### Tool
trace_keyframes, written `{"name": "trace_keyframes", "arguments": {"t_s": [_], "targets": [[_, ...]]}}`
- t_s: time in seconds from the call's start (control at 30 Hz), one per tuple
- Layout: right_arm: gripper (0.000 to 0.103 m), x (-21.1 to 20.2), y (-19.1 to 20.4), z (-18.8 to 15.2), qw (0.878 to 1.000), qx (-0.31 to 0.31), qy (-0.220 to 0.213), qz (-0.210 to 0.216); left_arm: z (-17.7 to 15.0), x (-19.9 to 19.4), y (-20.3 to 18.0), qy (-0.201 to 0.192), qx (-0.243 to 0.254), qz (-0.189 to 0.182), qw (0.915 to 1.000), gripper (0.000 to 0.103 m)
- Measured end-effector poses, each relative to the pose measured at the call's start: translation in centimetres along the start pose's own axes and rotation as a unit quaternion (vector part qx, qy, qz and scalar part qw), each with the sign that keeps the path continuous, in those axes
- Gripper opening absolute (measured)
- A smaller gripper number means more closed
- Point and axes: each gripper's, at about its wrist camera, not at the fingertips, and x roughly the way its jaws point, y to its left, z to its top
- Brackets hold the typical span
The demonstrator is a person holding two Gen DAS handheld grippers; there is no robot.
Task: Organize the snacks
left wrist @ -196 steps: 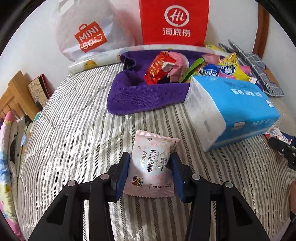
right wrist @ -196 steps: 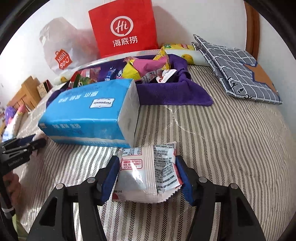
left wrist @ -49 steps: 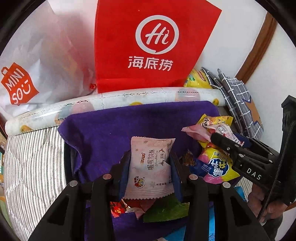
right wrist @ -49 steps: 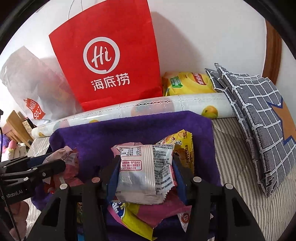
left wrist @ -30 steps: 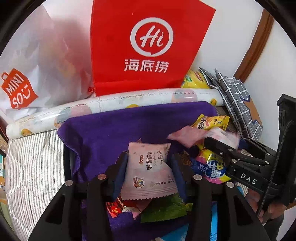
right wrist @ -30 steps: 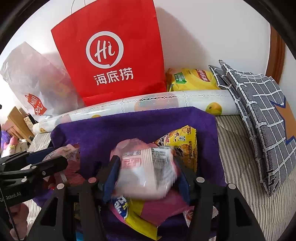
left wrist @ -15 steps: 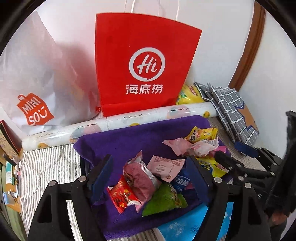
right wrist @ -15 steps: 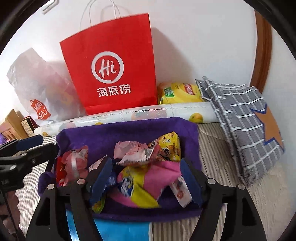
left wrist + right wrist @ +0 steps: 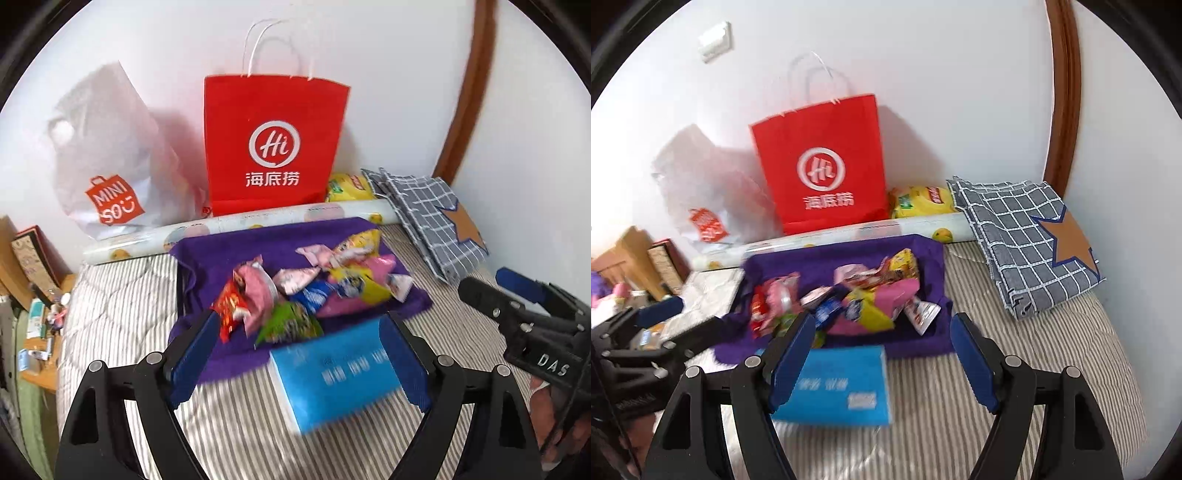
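Note:
A pile of snack packets lies on a purple towel at the far side of the striped bed; it also shows in the right wrist view. My left gripper is open and empty, raised above the bed in front of the towel. My right gripper is open and empty too, at about the same distance. The right gripper also shows at the right edge of the left wrist view. The left gripper shows at the left edge of the right wrist view.
A blue tissue pack lies just in front of the towel. A red paper bag, a white plastic bag, a rolled mat and a yellow chip bag stand along the wall. A checked cushion lies at right.
Both grippers let go of their packets onto the pile, opened wide and pulled back and up from the towel. The tissue pack has come back into view below them.

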Motion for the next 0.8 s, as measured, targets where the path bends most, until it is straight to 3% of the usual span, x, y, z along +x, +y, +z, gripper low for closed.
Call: {"name": "trace_keyframes", "arguments": {"t_s": [0.13, 0.23, 0.4, 0.8], "targets": [[0.076, -3.6, 0.4, -1.5, 1.000, -0.004, -0.005, 0.003, -1.9, -3.4, -1.6, -0.012, 0.006, 0.017, 0.9998, 0.089], [0.093, -6.2, 0.7, -2.9, 1.000, -0.004, -0.023, -0.006, -3.6, -5.7, -2.4, -0.023, 0.007, 0.022, 0.9995, 0.098], [0.103, -9.7, 0.4, -5.3, 0.999, -0.003, -0.050, -0.021, -6.2, -8.6, -3.1, -0.035, -0.009, 0.026, 0.9990, 0.098], [0.103, -14.8, -1.9, -9.5, 0.997, 0.029, -0.061, -0.043, -9.5, -13.3, -5.5, -0.065, -0.017, 0.057, 0.9961, 0.102]]}}
